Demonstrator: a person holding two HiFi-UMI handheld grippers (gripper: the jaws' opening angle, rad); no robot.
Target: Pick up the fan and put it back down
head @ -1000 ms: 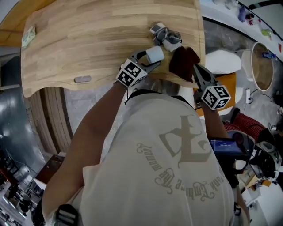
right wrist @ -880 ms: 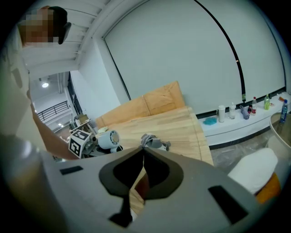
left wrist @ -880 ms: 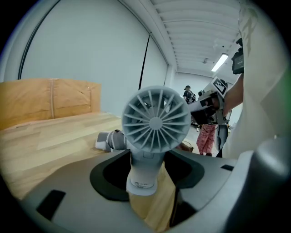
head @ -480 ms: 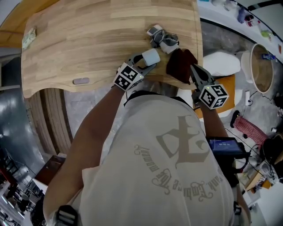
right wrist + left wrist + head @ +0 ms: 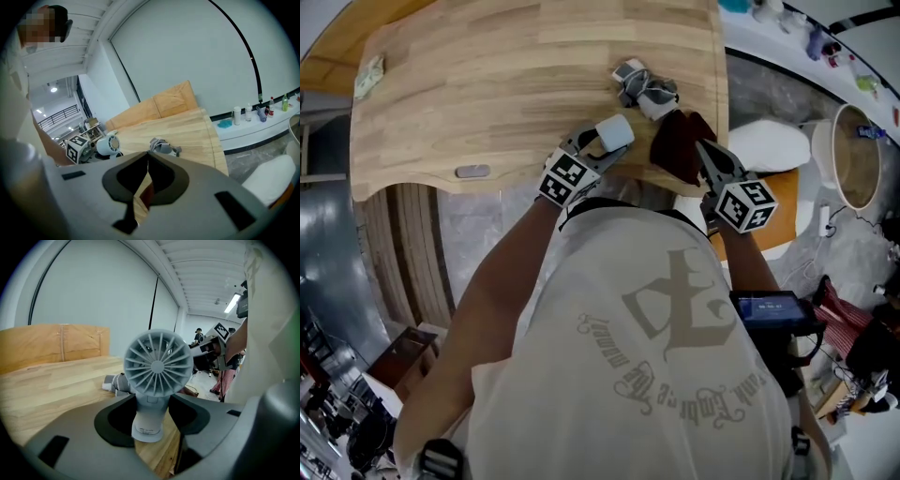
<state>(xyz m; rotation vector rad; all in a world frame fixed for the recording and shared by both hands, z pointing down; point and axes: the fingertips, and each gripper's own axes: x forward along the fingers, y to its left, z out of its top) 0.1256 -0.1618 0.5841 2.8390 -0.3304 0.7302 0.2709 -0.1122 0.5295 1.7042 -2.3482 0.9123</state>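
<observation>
The pale T-shirt (image 5: 661,366) bears grey gothic print; left tongs (image 5: 602,142) and right tongs (image 5: 703,148) bear marker cubes (image 5: 566,176).

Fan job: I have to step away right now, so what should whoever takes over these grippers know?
The left gripper is shut on the fan at its stem.
The right gripper is shut and empty, over a dark red thing at the wooden table edge.
Fan: in the grip near that edge; I cannot tell whether its base is clear of the wood.
Done: fan gripped.
Left: lift it if needed, set it back down, release.
</observation>
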